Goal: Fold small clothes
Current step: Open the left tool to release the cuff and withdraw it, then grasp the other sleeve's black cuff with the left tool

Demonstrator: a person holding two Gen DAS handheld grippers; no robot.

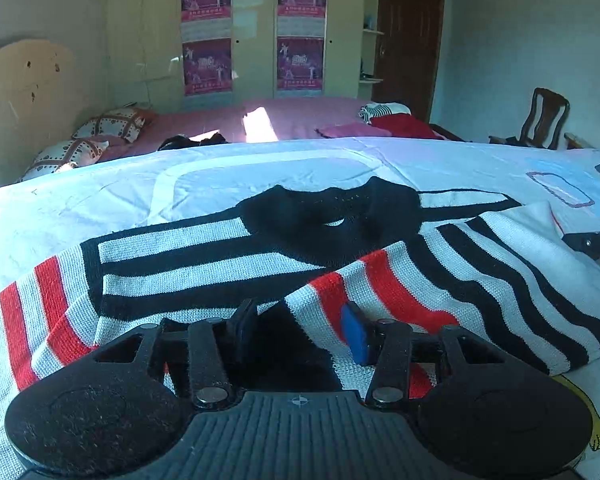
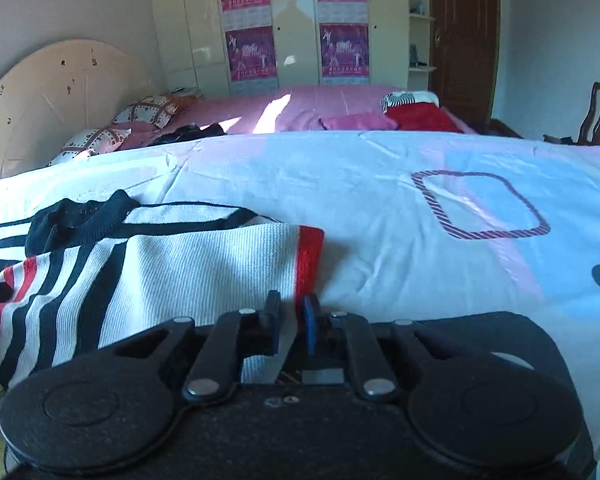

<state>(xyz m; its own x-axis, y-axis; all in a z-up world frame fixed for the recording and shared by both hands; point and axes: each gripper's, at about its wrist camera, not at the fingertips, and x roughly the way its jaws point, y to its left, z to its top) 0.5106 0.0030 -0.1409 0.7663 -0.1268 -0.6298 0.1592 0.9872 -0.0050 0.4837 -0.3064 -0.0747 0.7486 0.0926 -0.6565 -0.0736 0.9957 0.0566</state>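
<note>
Across the near bed, a white printed sheet [image 2: 380,184] carries the one garment being worked: a small knitted sweater [image 1: 204,256], white with black and red stripes and a black collar [image 1: 332,208]. It lies flat with its right sleeve [image 1: 480,280] already turned in diagonally over the body, so I judge the fold only begun; the left sleeve, the bottom hem and the final halving still look undone. Farther back, on a pink bed, a few folded pieces [image 2: 412,114] sit in a small group. The left gripper [image 1: 300,328] rests low over the sweater's hem, fingers spread, with knit between them but not squeezed. The right gripper [image 2: 294,320] stands at the sleeve's red cuff [image 2: 310,256], fingers nearly together; whether they pinch cloth I cannot tell.
</note>
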